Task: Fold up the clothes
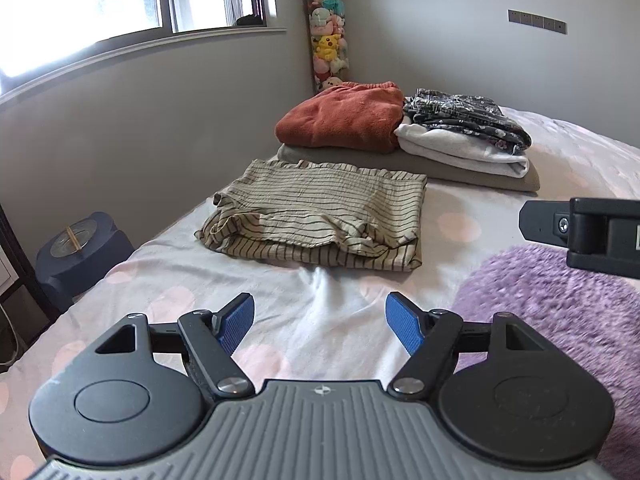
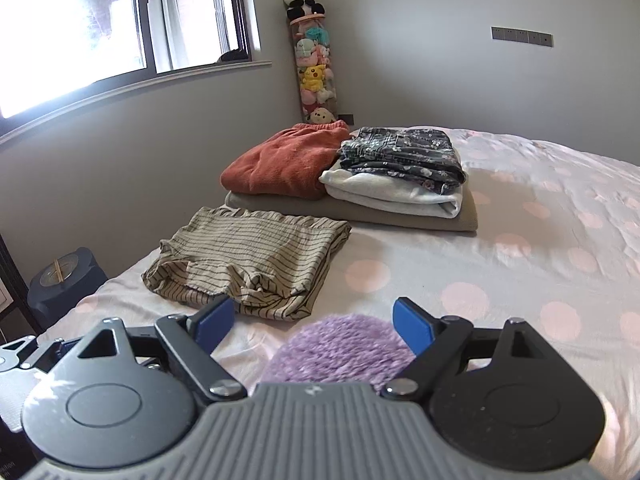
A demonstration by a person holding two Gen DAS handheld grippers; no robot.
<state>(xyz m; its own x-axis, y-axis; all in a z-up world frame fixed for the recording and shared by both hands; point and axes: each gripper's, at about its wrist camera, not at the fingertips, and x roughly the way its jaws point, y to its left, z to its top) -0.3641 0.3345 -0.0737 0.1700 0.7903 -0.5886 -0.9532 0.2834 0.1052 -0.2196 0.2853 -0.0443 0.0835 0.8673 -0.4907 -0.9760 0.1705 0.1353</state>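
Two hand-held grippers are hovering over a bed covered with a pale sheet dotted in pink, at the moment between one garment and the next. The left gripper is pointing down at bare sheet with its blue pads spread wide and nothing between them. The right gripper is likewise standing with its jaws spread and empty, though a fluffy purple garment is lying just beneath and slightly ahead of its fingertips; whether the pads are touching the pile cannot be told. In the left wrist view the same purple garment is spreading across the near right of the bed, with the right gripper showing above it at the frame's edge. A striped cloth is already lying folded in a loose rectangle further up the bed, and beyond it, near the wall, a rust-coloured garment, a dark flowered garment and a white garment are resting stacked on a grey folded cloth. Judging by this layout, several pieces are finished and the purple one is the piece now in hand. The next move probably calls for each gripper to find an edge or corner of the purple garment, close on it, and draw it flat on the open sheet before folding.
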